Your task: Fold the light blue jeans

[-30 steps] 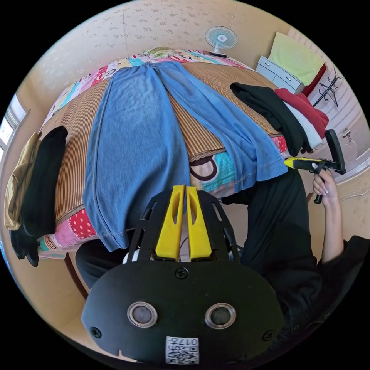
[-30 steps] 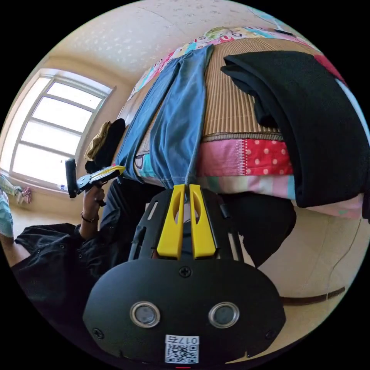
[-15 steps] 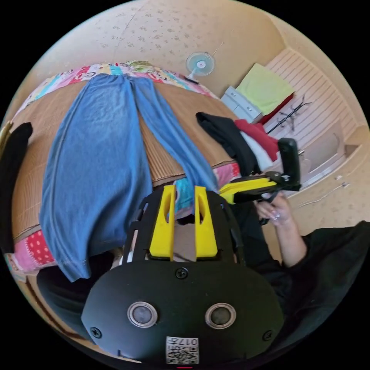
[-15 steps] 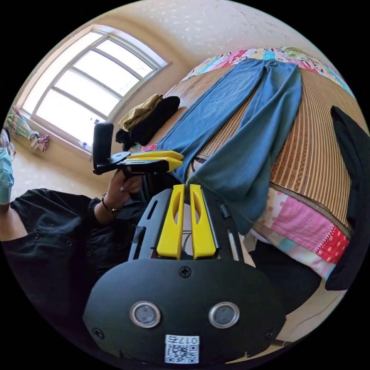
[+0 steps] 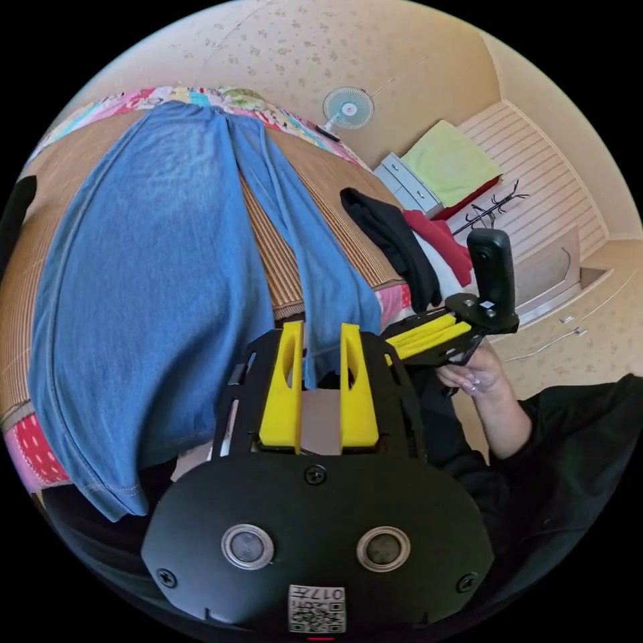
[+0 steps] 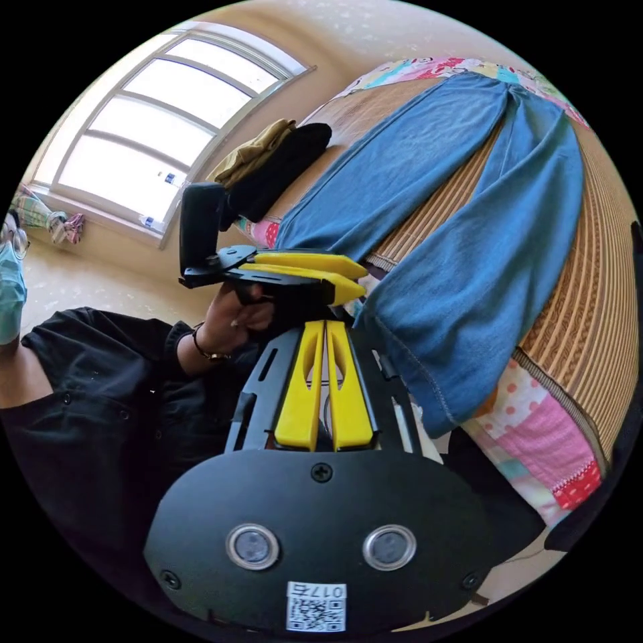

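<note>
Jeans point(image 5: 154, 281) hem is framed between the parted left gripper point(image 5: 320, 335) jaws, ungripped; right gripper point(image 6: 326, 331) is closed empty beside it.

Bright daylight from the window point(image 6: 144, 127); sharp focus, fisheye-bent edges.

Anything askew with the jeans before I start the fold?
The light blue jeans lie flat but splayed: the legs spread apart, and both hems hang over the bed edge rather than resting on the mat. No damage is visible.

Left gripper point(image 5: 320, 331) fingers parted; right gripper point(image 6: 326, 329) fingers together, side by side.
</note>
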The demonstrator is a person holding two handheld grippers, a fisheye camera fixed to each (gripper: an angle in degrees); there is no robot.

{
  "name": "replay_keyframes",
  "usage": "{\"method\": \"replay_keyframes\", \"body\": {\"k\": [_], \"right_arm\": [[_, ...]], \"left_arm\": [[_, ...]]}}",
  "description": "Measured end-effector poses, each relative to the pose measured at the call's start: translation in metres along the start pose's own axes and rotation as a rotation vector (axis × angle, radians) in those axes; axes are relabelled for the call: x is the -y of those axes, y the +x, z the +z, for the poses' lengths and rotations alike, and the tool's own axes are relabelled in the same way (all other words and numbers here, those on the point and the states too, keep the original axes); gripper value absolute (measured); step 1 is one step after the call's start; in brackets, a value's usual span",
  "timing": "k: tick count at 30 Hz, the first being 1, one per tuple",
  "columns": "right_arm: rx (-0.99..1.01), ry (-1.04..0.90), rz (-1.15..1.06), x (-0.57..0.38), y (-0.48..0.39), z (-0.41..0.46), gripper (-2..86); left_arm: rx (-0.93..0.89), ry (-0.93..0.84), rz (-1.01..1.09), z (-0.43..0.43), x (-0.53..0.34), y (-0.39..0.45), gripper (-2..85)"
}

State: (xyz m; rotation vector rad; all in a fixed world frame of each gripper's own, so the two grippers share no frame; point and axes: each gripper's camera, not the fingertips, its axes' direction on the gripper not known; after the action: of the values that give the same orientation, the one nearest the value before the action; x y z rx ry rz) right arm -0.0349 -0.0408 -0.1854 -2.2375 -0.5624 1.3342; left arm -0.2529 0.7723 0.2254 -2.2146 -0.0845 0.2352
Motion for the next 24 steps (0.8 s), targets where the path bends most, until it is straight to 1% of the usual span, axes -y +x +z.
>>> {"method": "replay_keyframes", "body": {"k": [1,3,5,7,9,11,14,18,22,24], "right_arm": [[-0.005,0.008,0.020,-0.001,0.003,-0.002,0.5],[0.024,0.052,0.095,-0.007,0.019,-0.008,0.5],[0.092,0.092,0.140,-0.011,0.031,-0.010,0.6],[0.164,0.158,0.205,-0.019,0.044,-0.013,0.8],[0.174,0.214,0.248,-0.024,0.049,-0.015,1.1],[0.144,0.248,0.278,-0.027,0.047,-0.017,1.6],[0.088,0.249,0.276,-0.024,0.036,-0.015,3.9],[0.017,0.180,0.242,-0.011,0.016,-0.004,7.1],[-0.060,0.170,0.230,-0.008,0.003,-0.004,5.2],[-0.082,0.181,0.212,-0.011,-0.003,-0.007,3.3]], "left_arm": [[0.011,0.026,0.019,-0.001,-0.004,-0.001,9.2],[0.001,0.023,0.046,0.004,-0.005,-0.003,9.9],[-0.017,-0.054,0.055,0.025,-0.003,-0.005,9.9],[0.010,-0.055,0.052,0.031,-0.006,-0.004,9.3],[0.047,-0.047,0.061,0.032,-0.010,-0.001,7.3],[0.077,-0.067,0.074,0.036,-0.015,0.001,2.6],[0.033,-0.074,0.080,0.037,-0.021,0.001,0.0],[-0.030,-0.026,0.147,0.030,-0.027,0.012,-0.4],[0.013,0.006,0.210,0.026,-0.033,0.022,0.1],[0.006,0.023,0.200,0.022,-0.036,0.020,1.0]]}}
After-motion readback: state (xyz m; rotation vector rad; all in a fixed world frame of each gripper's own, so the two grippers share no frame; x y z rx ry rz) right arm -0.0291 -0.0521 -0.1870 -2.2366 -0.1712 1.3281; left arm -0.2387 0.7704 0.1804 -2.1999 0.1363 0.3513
